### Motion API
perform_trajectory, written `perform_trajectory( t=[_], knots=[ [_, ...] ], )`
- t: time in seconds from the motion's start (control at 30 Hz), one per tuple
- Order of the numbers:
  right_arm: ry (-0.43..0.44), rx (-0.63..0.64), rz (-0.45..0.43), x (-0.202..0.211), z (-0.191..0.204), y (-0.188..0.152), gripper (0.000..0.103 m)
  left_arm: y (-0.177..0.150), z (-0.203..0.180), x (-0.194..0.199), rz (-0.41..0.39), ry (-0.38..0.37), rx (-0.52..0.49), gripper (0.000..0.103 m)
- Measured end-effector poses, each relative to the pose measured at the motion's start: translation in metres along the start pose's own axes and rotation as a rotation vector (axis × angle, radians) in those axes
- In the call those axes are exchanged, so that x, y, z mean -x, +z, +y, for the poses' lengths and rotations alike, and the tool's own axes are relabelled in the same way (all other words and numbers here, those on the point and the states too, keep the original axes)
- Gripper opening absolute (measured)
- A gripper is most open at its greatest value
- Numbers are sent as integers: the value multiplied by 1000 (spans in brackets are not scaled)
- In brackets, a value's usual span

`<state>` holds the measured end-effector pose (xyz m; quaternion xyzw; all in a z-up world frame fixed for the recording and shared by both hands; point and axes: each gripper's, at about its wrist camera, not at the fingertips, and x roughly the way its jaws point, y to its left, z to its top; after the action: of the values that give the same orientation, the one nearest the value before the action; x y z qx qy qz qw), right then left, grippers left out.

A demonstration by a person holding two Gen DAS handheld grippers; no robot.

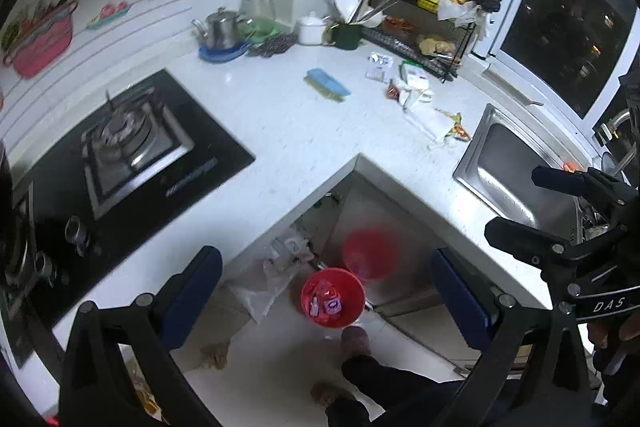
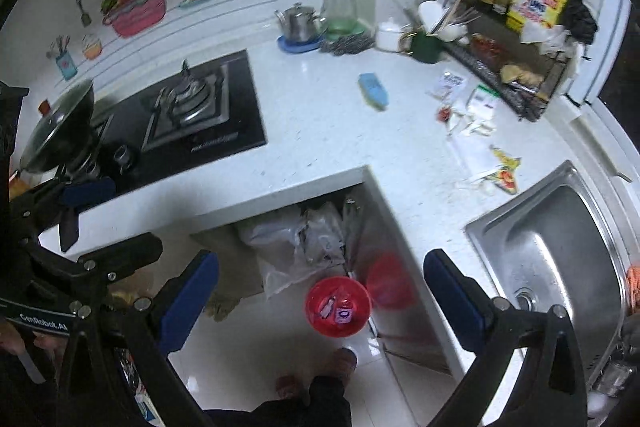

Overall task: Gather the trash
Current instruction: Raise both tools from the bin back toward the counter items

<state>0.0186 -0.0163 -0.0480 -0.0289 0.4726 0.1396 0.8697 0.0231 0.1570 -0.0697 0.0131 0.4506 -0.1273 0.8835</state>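
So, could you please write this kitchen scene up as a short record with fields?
setting: L-shaped white countertop with gas hob and steel sink
trash on counter: wrappers and paper scraps between the rack and the sink, including a yellow-red wrapper
bin: red trash bin on the floor by the counter's inner corner, already holding some packets
other item: blue sponge on the counter
left gripper: open, empty, above the floor
right gripper: open, empty
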Motion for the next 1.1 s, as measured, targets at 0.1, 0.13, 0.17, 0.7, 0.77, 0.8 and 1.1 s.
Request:
perform_trajectory(
  t=[0.1, 0.13, 0.17, 0.7, 0.77, 0.8, 1.1],
  knots=[
    [-17, -29, -22, 3, -19, 9, 102, 19, -16, -7, 2, -20, -50, 103],
    [-23, -39, -30, 3, -22, 13, 102, 28, -23, -12, 3, -26, -66, 103],
    [-29, -47, -38, 5, -27, 16, 102, 34, -26, -15, 0, -29, -71, 103],
    [-36, -137, -50, -56, -146, 113, 102, 183, -67, -135, 35, -22, -39, 103],
    [-26, -142, -40, -67, -161, 124, 102, 197, -71, -155, 60, 7, -34, 103],
    [-21, -144, -35, -72, -167, 127, 102, 204, -73, -165, 71, 16, -31, 103],
    [9, -144, 49, -145, -213, 160, 102, 249, -66, -256, 163, 34, 40, 103]
  ],
)
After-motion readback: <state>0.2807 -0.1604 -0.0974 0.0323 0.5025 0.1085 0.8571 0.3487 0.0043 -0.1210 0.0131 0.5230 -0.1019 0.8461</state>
